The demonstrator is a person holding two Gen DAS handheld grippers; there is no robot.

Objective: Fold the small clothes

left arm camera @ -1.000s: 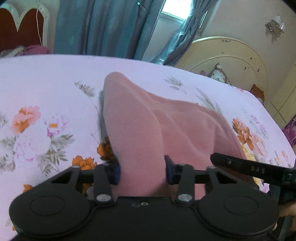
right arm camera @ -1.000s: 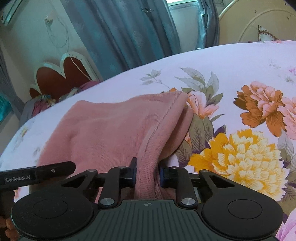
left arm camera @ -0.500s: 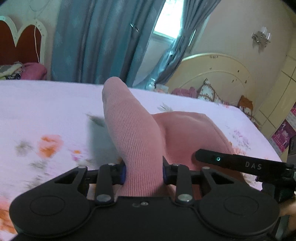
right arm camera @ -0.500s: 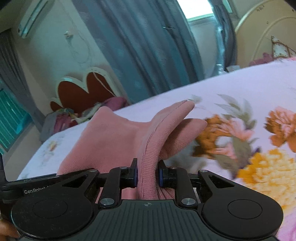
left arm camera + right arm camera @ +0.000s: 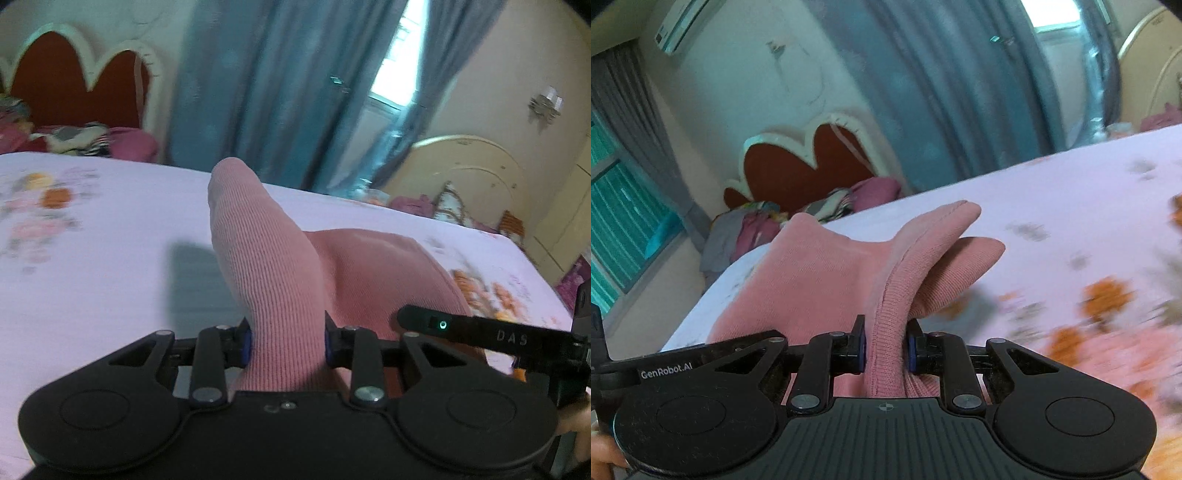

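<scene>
In the left wrist view, the floral bedsheet [image 5: 110, 258] is motion-blurred, its flowers indistinct. The left gripper [image 5: 288, 341], whose jaws have just been closing, clamps a ribbed fold of the pink garment [image 5: 266, 266], which rises off the bed beyond it. In the right wrist view, the print is likewise smeared; the right gripper [image 5: 886, 349] pinches the garment's hemmed edge, lower cloth hidden behind its body.

Pink garment [image 5: 280, 280]: ribbed knit cloth, matt. Bedsheet [image 5: 110, 258]: smooth floral fabric. Grippers: matt blk plastic.
</scene>
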